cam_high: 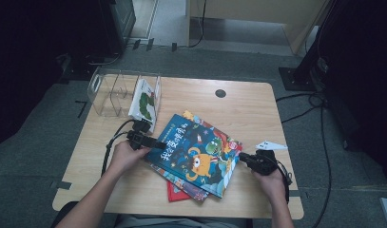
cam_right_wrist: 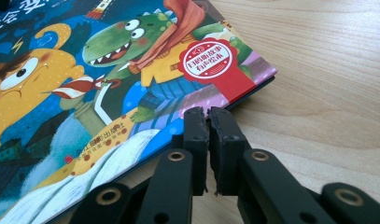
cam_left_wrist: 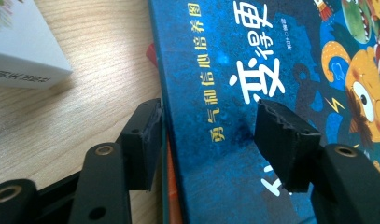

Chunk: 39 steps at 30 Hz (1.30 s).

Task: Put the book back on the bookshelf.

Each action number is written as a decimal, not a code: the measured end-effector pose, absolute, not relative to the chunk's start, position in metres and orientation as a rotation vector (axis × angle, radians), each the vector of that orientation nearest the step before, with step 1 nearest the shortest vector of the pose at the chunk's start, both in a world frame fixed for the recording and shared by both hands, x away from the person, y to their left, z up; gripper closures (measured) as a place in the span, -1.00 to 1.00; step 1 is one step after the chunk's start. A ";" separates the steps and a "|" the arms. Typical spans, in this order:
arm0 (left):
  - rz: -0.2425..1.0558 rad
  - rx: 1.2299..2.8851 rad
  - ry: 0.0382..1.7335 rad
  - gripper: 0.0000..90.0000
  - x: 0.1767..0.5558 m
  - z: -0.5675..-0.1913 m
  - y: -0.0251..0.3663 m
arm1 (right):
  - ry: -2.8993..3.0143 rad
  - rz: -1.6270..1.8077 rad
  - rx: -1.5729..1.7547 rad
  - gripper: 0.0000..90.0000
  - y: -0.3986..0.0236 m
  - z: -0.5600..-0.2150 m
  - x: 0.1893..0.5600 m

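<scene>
Blue picture book (cam_high: 196, 154) lies flat on top of a small stack of books (cam_high: 181, 187) in the middle of the wooden table (cam_high: 248, 114). Its long axis runs on a slant, from the near right corner up toward a clear plastic organizer (cam_high: 117, 92) at the far left, where a white book (cam_high: 144, 100) stands in one compartment.

We judge that the coming move depends on the book lying between our two hands, one gripper at each end. Our left gripper (cam_high: 155, 142) sits at the book's upper left edge and is the better placed of the two. In the left gripper view its jaws stand well apart and astride the spine edge: one pad (cam_left_wrist: 143, 137) hangs outside over bare wood, the other (cam_left_wrist: 285, 140) above the blue cover (cam_left_wrist: 215, 93). Neither pad presses on the book, so it holds nothing.

Our right gripper (cam_high: 242, 159) is just beside the book's right corner (cam_right_wrist: 260, 74). Its jaws are closed together on nothing, their tips level with the cover's edge.
</scene>
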State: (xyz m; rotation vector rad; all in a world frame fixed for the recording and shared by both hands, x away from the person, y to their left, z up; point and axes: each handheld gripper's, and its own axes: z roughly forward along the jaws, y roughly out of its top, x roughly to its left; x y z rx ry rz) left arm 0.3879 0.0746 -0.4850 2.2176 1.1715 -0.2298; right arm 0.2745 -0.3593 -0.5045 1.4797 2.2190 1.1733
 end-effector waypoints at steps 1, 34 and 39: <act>-0.222 2.217 1.175 -0.07 0.387 -0.485 0.074 | 2.218 1.170 1.477 0.95 -0.359 -0.505 0.275; -0.229 2.202 1.229 -0.04 0.353 -0.483 0.084 | 2.215 1.176 1.475 0.94 -0.356 -0.505 0.299; -0.234 2.197 1.239 -0.04 0.348 -0.484 0.086 | 2.219 1.174 1.474 0.93 -0.355 -0.505 0.303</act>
